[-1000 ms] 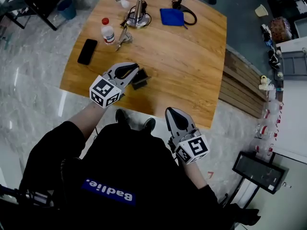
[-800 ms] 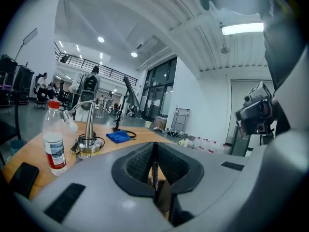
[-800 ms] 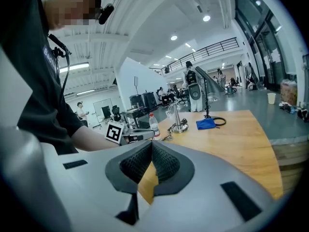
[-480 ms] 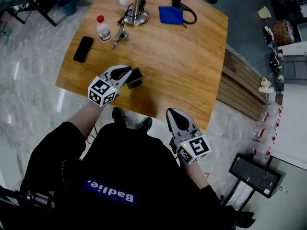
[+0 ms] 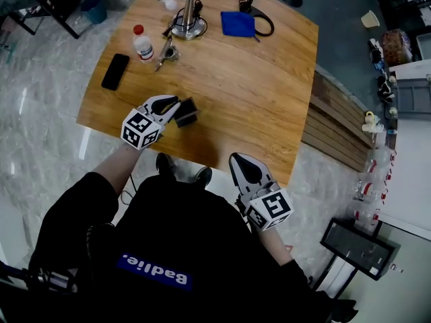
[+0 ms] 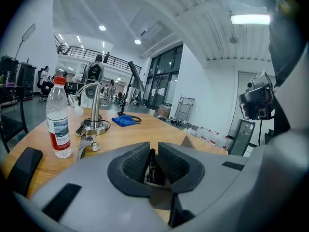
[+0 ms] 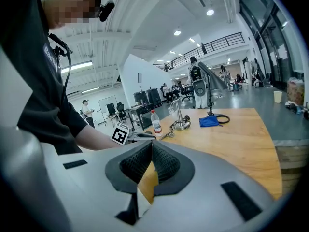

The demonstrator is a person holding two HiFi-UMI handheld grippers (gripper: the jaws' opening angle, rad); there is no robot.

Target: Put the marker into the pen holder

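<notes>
Marker [image 6: 151,164] is clamped upright between the left tool's [image 6: 153,148] jaws, just beside the dark pen holder [image 5: 187,112] near the table's [image 5: 256,93] front edge; right tool [image 7: 151,148] is clenched, empty, well apart.

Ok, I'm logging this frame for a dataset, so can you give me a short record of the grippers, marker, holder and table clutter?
left gripper: shut on the marker, over the table's near edge
marker: black, clamped between the left jaws
pen holder: black, on the table at the left gripper's tip
right gripper: jaws together, empty, off the table's near side
clutter: water bottle, phone, blue cloth, lamp
task state: marker not yet in the pen holder
</notes>
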